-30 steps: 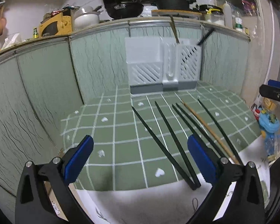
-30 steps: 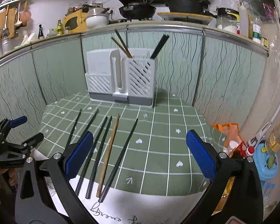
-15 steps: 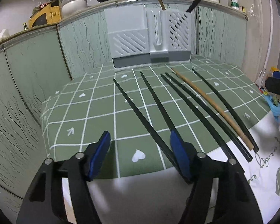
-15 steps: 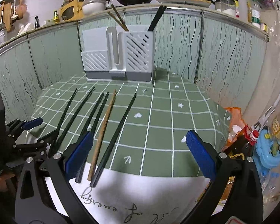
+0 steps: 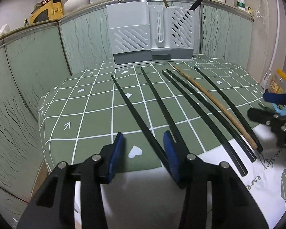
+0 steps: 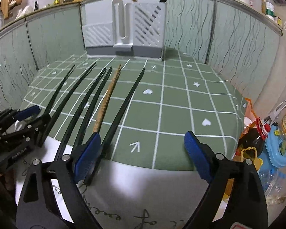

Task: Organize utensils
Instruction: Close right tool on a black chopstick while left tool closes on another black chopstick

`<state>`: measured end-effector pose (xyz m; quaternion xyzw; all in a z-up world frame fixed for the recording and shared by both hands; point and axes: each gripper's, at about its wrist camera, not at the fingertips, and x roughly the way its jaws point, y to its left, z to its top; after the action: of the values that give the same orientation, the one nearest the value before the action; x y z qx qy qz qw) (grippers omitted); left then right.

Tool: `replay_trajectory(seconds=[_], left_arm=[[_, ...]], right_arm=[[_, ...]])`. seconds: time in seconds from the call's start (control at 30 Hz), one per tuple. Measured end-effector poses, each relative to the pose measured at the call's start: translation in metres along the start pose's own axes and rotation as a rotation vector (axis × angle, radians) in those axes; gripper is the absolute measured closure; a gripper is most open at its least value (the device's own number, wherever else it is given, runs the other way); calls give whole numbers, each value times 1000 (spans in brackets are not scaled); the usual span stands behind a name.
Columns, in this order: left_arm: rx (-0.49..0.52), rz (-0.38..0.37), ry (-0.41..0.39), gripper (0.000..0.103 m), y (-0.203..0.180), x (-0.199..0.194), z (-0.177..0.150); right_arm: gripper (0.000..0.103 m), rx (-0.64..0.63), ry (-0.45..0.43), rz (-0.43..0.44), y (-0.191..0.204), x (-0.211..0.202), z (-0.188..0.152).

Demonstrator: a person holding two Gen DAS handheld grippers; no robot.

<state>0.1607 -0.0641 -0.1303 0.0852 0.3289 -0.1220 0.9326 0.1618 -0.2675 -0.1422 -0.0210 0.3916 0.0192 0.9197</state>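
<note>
Six chopsticks lie side by side on the green checked cloth (image 5: 89, 106) that covers the tabletop, tips toward the white utensil holder (image 5: 152, 36) at the back and butt ends toward the cameras, some overhanging the cloth's near edge onto the white surface. Five are black; one is a wooden chopstick (image 5: 215, 105).

In the left wrist view, the leftmost black chopstick (image 5: 135, 112) runs down between the fingers of the left gripper (image 5: 143, 152). Its near end passes close along the inner face of the right blue pad, while the left pad stands clear of it with bare cloth between. The fingers are closing and have not yet clamped the stick. The second black chopstick (image 5: 158, 103) ends behind the right finger, outside the gap.

In the right wrist view, the rightmost black chopstick (image 6: 124, 106) lies just inside the left finger of the right gripper (image 6: 141, 148), its butt end close against that blue pad. The other finger is well off to the right over bare cloth. These fingers are wide apart, beginning to close, and grip nothing. The wooden chopstick ends just behind the left pad, outside the gap.

The holder's right compartment already has a wooden stick and a black one leaning out of its top.
</note>
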Motion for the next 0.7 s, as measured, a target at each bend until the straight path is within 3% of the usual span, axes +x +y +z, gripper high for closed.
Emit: replay_trajectory(seconds=[0.2, 0.43, 0.57, 0.7], left_arm=[[4, -6, 8, 62, 3, 0, 0], [18, 4, 19, 70, 2, -3, -1], [16, 1, 31, 80, 2, -4, -1], [10, 14, 30, 86, 3, -6, -3]], right_arm=[[31, -24, 23, -10, 12, 10, -5], [62, -24, 7, 13, 18, 4, -9], [78, -5, 8, 17, 16, 1, -12], [85, 16, 7, 1, 13, -2, -15]])
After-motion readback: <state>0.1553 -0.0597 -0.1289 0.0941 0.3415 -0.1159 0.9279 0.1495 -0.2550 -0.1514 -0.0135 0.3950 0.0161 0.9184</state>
